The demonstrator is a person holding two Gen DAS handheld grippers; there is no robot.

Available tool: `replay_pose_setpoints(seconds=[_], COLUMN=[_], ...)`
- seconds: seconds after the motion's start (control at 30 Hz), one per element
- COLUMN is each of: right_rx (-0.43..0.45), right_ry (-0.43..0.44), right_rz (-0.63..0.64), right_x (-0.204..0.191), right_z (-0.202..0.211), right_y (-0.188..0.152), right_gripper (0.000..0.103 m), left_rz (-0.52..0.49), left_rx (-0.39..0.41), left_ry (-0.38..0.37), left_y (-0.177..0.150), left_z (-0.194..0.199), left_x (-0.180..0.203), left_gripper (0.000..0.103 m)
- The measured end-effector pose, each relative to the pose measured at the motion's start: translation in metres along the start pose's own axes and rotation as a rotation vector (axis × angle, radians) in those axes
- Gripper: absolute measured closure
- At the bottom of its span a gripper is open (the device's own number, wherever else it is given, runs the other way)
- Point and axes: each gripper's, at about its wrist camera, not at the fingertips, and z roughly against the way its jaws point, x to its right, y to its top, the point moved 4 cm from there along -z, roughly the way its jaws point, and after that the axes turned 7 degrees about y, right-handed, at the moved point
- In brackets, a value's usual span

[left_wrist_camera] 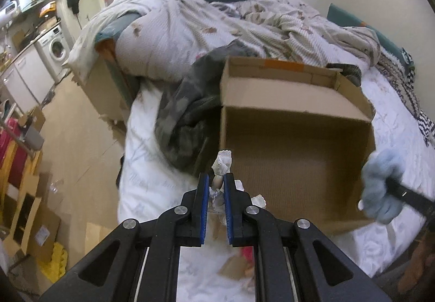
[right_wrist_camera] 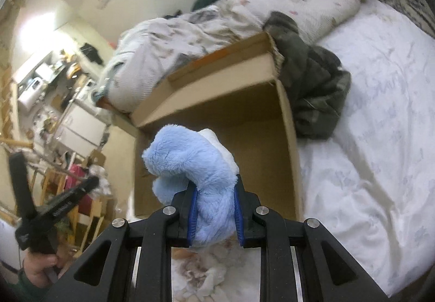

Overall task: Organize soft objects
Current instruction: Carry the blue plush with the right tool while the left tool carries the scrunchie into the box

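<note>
Pinching from both sides, we have a soft thing in each set of fingers. The left gripper (left_wrist_camera: pixel 216 179) is nearly closed on a small white-and-grey soft toy (left_wrist_camera: pixel 223 166) — its narrow middle sits between the blue pads while one pale end sticks out past the tips. The right gripper (right_wrist_camera: pixel 214 193) stands wider, squeezed onto a fluffy blue plush (right_wrist_camera: pixel 195 166) with a white patch, because that toy is bulkier.

Both toys hang at the near edge of the open cardboard box (left_wrist_camera: pixel 293 144), whose floor looks bare; we judge it the bin, so both drops come next.

The box rests on the white bed (left_wrist_camera: pixel 152 166), a dark crumpled garment (left_wrist_camera: pixel 185 117) touching its left wall and a rumpled duvet (left_wrist_camera: pixel 190 27) at the far side.
</note>
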Motion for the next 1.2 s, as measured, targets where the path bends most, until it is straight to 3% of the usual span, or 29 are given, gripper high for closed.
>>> replay_pose_setpoints(seconds=[0.1, 0.37, 0.57, 0.7, 1.13, 1.2], right_rx=[-0.022, -0.089, -0.131, -0.170, -0.230, -0.230], right_ry=[-0.014, -0.095, -0.134, -0.170, -0.219, -0.220], right_rz=[-0.018, 0.002, 0.027, 0.030, 0.045, 0.045], right_x=[0.005, 0.009, 0.008, 0.013, 0.018, 0.016], right_z=[-0.011, -0.039, -0.059, -0.070, -0.086, -0.088], right_y=[-0.002, -0.008, -0.009, -0.013, -0.019, -0.017], right_gripper=[0.079, 0.079, 0.079, 0.078, 0.077, 0.077], left_rz=[-0.019, -0.050, -0.046, -0.037, -0.113, -0.117], left_rx=[0.023, -0.029, -0.028, -0.047, -0.060, -0.068], left_ry=[-0.033, -0.061, -0.069, -0.115, -0.133, -0.132], left_y=[0.002, -0.006, -0.004, -0.005, -0.018, -0.020], left_z=[-0.011, -0.056, -0.065, -0.069, -0.072, -0.074], left_x=[0.014, 0.034, 0.035, 0.038, 0.061, 0.062], left_gripper=[0.093, 0.093, 0.093, 0.093, 0.093, 0.088])
